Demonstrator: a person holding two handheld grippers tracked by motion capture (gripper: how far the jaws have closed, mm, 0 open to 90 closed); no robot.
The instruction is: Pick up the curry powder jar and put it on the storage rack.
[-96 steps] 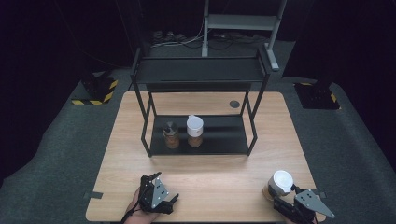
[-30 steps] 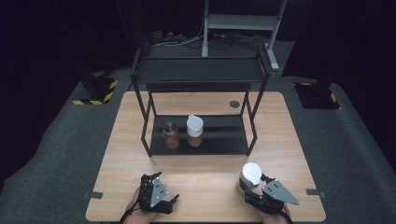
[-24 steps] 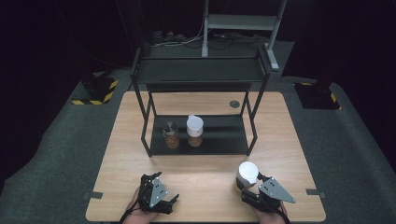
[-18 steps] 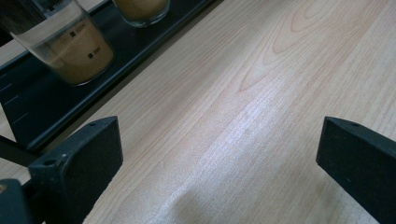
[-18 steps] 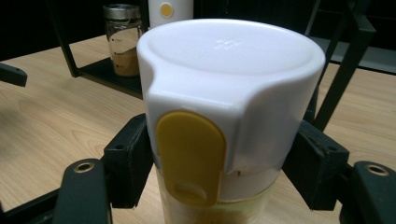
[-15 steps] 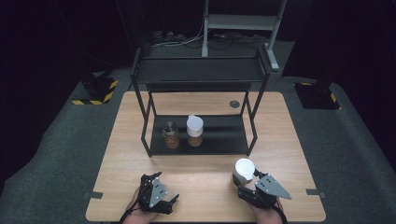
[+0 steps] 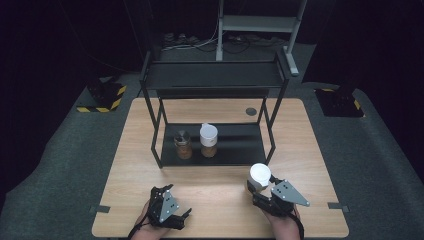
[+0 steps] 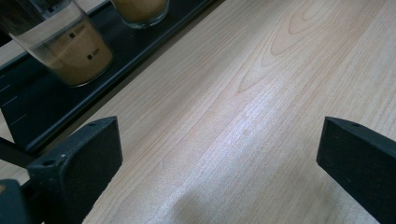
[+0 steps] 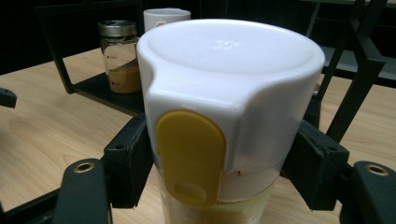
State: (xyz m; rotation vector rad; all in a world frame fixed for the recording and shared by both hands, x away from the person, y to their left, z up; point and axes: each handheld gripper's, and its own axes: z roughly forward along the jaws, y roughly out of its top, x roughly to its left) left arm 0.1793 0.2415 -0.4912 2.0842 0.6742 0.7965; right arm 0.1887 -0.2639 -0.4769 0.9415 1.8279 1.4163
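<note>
Closest to the camera in the high view, the right gripper [image 7: 261,187] sits near the front right of the wooden table [image 7: 300,150], and its two black jaws are clamped on a jar with a white lid [image 7: 260,175]. In the right gripper view that lid is smooth glossy plastic, round with a flat top and a faint embossed mark, and it has a yellow oval flip tab [image 9: 191,156] on the side facing the camera; below the lid there's just a sliver of clear body with something yellowish inside, the rest cut off by the bottom edge. The left gripper [image 7: 164,201] is over at the front left, jaws spread wide with nothing between them, only pale wood grain showing in the left gripper view. The person's hands are mostly hidden under the grippers at the table's edge. Farther back is a black metal rack [image 7: 215,80] with thin square legs and a flat dark bottom shelf. On that shelf stand two jars just beside each other: a clear glass one with a silvery metal cap [image 7: 182,145] holding tan-brown powder, and one with a white lid [image 7: 208,140] like the gripped jar. Small print on the glass is too tiny to read. There's a dark round grommet [image 7: 251,111] in the tabletop behind the rack.
</note>
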